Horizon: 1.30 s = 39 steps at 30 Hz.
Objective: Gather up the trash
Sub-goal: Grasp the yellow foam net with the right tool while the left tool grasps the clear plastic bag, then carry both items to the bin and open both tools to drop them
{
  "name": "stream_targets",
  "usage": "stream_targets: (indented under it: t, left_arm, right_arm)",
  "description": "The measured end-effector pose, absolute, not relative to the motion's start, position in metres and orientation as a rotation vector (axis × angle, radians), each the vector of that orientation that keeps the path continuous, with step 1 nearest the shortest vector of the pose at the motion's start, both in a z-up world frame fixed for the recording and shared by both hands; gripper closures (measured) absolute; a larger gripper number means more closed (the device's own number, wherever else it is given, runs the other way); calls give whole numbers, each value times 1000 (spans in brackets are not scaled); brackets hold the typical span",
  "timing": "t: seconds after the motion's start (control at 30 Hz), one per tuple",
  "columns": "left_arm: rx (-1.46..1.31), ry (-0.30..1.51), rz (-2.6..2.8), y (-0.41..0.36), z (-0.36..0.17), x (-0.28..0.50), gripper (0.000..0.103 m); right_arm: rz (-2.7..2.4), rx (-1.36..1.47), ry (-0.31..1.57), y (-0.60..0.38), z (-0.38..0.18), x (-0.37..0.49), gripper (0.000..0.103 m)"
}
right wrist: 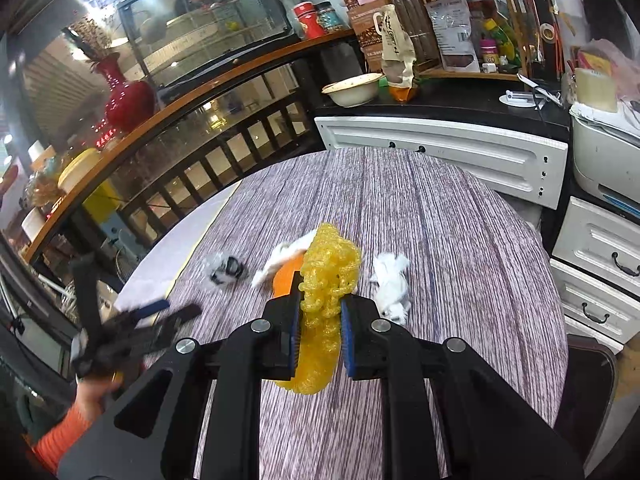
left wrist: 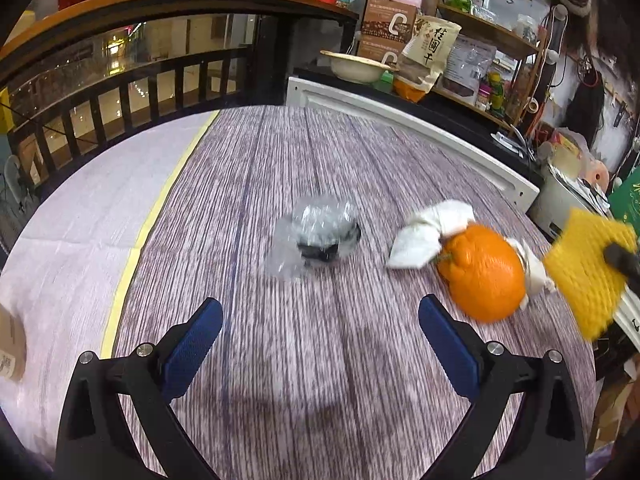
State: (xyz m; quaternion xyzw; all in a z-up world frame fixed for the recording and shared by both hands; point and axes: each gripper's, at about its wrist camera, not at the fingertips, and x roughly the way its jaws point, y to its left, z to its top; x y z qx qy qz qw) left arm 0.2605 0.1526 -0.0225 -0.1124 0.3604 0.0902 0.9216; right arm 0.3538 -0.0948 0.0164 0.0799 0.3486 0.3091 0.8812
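Observation:
My right gripper (right wrist: 320, 312) is shut on a yellow foam fruit net (right wrist: 326, 304) and holds it above the table; the net also shows in the left wrist view (left wrist: 588, 272). My left gripper (left wrist: 320, 328) is open and empty, above the wood-grain table (left wrist: 280, 360). Ahead of it lies a crumpled clear plastic wrapper with a dark piece inside (left wrist: 320, 236). To its right sit a crumpled white tissue (left wrist: 432, 232) and an orange (left wrist: 484, 276). A second white tissue (right wrist: 392, 284) lies right of the net.
A white cloth with a yellow stripe (left wrist: 80, 240) covers the table's left part. A white cabinet (right wrist: 440, 152) and drawers (right wrist: 600, 272) stand behind and to the right. Shelves with bags, jars and a bowl (right wrist: 352, 88) are at the back. A railing (left wrist: 120, 92) runs to the left.

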Motion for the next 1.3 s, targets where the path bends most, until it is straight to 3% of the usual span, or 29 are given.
stream_targets:
  t: [0.23,0.4,0.47,0.73,1.3]
  left_arm:
    - [-167,788,220,157,-27,303,13]
    - [-129,853,248,159,-37,323,31]
    - [-121,878,253,158,-42,327,43]
    - [-164,839,282,159,-36,311,49]
    - [-172,648,113,88,12,217,49]
  right_arm:
    - [650,126,708,-109,18,324,86]
    - [665,103,688,-116,17,303,86]
    - [675,109,690,-119,14,298,86]
    - [670,131,676,-137,10,287,86]
    - [608,218,643,-200,-5,257,86]
